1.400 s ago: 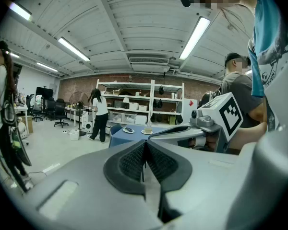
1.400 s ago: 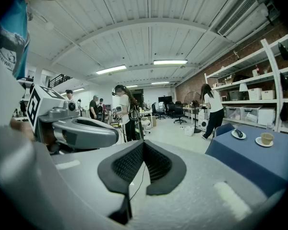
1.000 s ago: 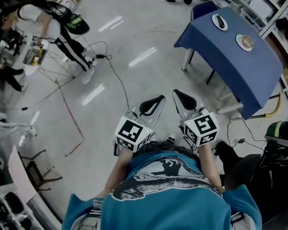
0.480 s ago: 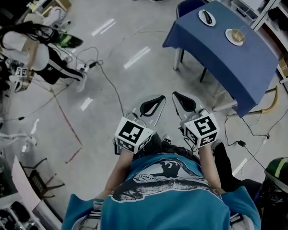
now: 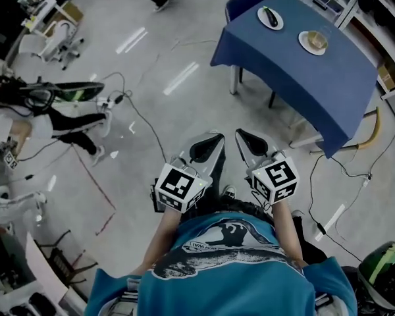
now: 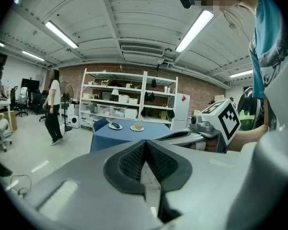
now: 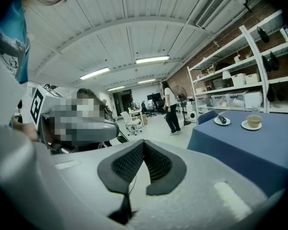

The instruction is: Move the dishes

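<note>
1. Over the last second the blue-clothed table [image 5: 296, 91] has slid leftward in the head view, from the right edge toward the middle. I read this as the person turning to face it, not the table moving.
2. The dishes sit on the table's far end. A small plate [image 5: 270, 17] carries a dark oblong thing I cannot identify, and just beside it a saucer [image 5: 313, 43] holds a cup [image 5: 316, 39]. They lie relative to each other as they did before, untouched.
3. The left gripper [image 5: 207, 145] and right gripper [image 5: 253, 139] have kept their pose, held side by side close to the chest and pointing forward over bare floor [image 5: 184, 110]. Both are well apart from the table.
4. Each gripper's own view shows its ribbed pads pressed together with nothing between them, so both are clenched and empty.
5. Judged from this, the task has not really begun and the present step is only the approach. The turn has brought both dishes ahead of the jaws, and they now show in both gripper views in front of the shelving [image 6: 129, 99].
6. What remains is to close the gap to the table, spread the jaws, and take a dish by its rim. Cables [image 5: 145, 120] trail over the floor to the left and right of the person — a tripping risk on the way.
</note>
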Motion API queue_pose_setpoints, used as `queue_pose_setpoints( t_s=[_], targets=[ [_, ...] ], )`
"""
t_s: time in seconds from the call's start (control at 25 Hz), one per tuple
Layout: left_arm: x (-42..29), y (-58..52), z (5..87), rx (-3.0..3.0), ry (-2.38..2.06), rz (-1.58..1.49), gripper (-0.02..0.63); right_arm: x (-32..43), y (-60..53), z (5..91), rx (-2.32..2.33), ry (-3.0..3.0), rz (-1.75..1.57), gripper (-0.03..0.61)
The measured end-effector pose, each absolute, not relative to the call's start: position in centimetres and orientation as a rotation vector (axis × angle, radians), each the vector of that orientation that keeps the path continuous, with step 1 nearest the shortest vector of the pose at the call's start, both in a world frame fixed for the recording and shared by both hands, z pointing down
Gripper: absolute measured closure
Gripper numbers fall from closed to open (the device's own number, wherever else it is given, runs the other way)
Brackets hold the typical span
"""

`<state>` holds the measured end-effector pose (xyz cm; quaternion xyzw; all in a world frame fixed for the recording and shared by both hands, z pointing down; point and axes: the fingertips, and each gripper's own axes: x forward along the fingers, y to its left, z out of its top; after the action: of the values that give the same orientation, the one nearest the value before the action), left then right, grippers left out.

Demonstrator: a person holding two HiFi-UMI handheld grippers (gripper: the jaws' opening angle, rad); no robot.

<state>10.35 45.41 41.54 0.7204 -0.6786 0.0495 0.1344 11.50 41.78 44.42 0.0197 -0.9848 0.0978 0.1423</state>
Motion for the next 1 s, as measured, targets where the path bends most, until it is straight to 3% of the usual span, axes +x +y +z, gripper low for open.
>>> queue_pose_setpoints(
  t_s=[1.0],
  targets=[
    [-11.3, 23.0, 41.2, 2.397, -1.645, 0.119, 0.600, -8.2, 20.4, 43.9, 0.514, -2.824, 0.316, 0.575]
  ],
)
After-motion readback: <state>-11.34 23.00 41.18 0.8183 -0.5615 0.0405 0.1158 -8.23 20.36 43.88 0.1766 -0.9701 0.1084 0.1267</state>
